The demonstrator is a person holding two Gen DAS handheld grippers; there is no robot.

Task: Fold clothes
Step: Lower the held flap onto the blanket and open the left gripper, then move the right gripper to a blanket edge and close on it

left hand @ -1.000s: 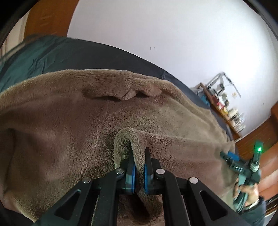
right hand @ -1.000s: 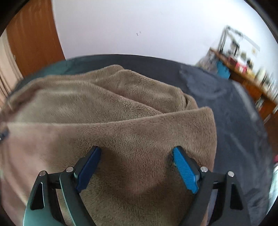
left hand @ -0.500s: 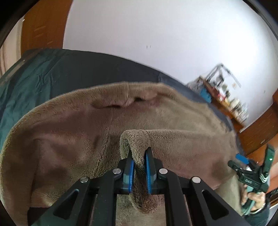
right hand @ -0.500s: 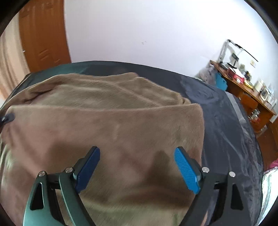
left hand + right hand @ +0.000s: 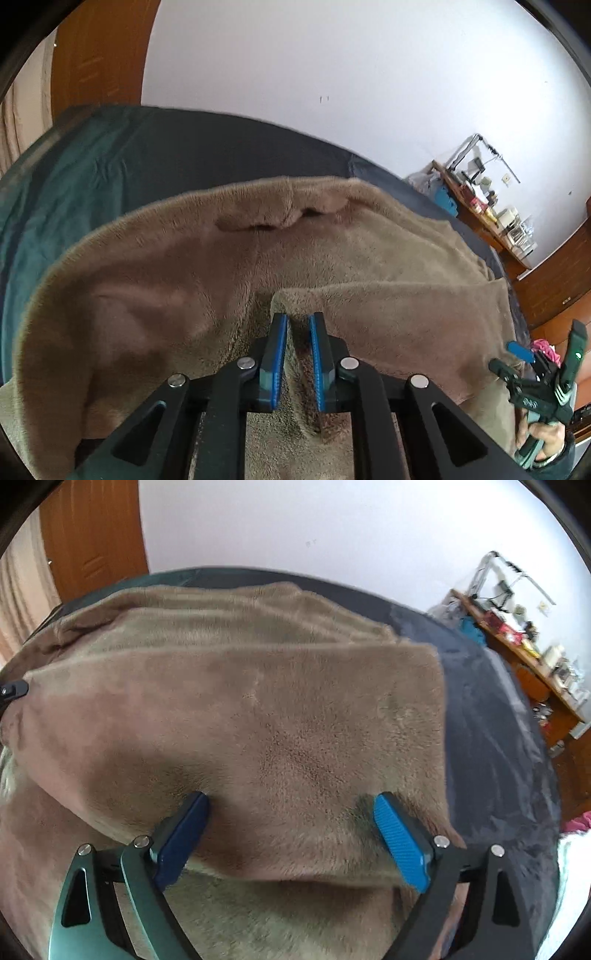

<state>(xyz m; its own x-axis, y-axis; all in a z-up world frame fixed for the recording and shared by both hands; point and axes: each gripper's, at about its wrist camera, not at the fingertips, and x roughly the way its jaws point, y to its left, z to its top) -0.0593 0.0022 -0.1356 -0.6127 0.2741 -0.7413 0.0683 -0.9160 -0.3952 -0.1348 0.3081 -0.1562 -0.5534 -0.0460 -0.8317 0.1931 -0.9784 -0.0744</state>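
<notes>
**Brown fleece folded over on the bed, one corner between the left jaws**

A thick, plush taupe-brown fleece garment (image 5: 184, 295) lies spread over a bed with a dark teal and grey cover (image 5: 122, 158). Its pile is short and velvety, and it shows lighter and darker patches where the nap has been brushed in different directions. Near the far edge a small flap or collar-like fold (image 5: 284, 218) casts a thin dark shadow. A second layer of the same fabric lies folded across the near part, with a straight upper edge running to the right and a squared corner on the bed's right side.

The left gripper (image 5: 296, 325), black with blue pads, has the rolled edge of that upper layer between its jaws; the jaws have just been opening a little, and a narrow ridge of fleece still stands between the nearly closed pads, which touch it on both sides.

The right gripper (image 5: 291, 812) has its jaws wide apart, both blue pads resting against the folded layer and clamping nothing. In the left view it sits at the lower right, held in a person's hand (image 5: 543, 443).

A cluttered wooden desk (image 5: 524, 653) stands by the white wall (image 5: 332, 74).
</notes>
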